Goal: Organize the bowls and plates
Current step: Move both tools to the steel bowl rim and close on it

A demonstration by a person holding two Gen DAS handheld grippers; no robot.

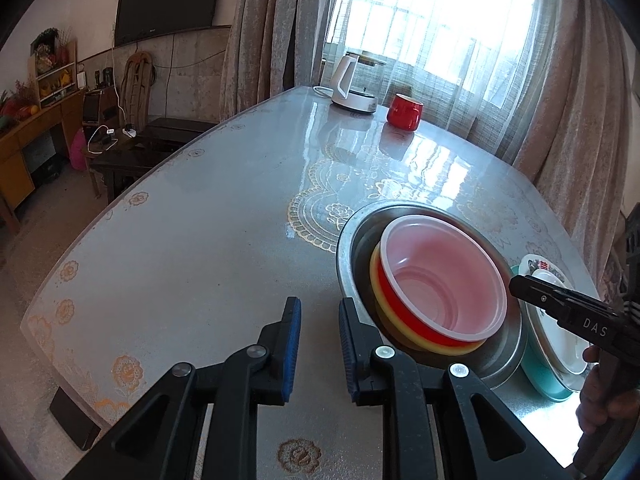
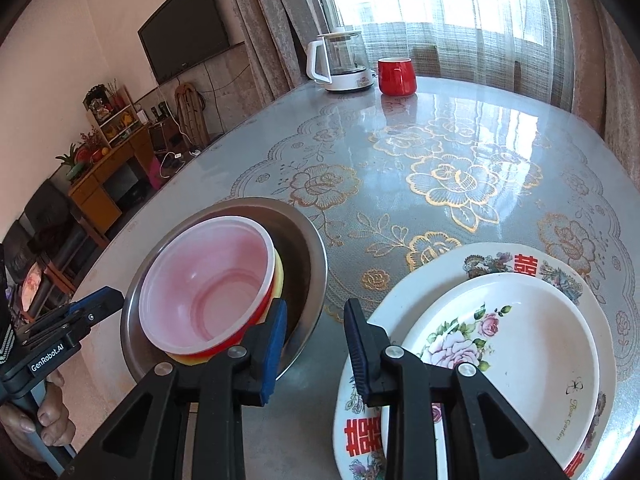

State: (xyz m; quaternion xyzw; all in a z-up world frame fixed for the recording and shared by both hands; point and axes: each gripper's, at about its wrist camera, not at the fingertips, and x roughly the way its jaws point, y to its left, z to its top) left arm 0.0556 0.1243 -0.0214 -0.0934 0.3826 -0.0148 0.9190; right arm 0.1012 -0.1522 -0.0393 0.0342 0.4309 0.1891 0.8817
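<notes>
A red plastic bowl (image 1: 440,284) (image 2: 208,292) sits nested in a yellow bowl (image 1: 384,312), both inside a steel bowl (image 1: 348,240) (image 2: 308,248). To its right a small flowered plate (image 2: 512,360) lies on a larger white plate with red characters (image 2: 424,292), over a teal dish (image 1: 540,376). My left gripper (image 1: 319,312) is open and empty, just left of the steel bowl. My right gripper (image 2: 315,312) is open and empty, between the steel bowl and the plates; it also shows in the left wrist view (image 1: 520,284).
A white glass kettle (image 2: 340,60) and a red mug (image 2: 396,76) stand at the table's far edge by the curtained window. The flowered tablecloth (image 2: 440,160) covers the table. A TV, shelves and a low dark table are off to the left.
</notes>
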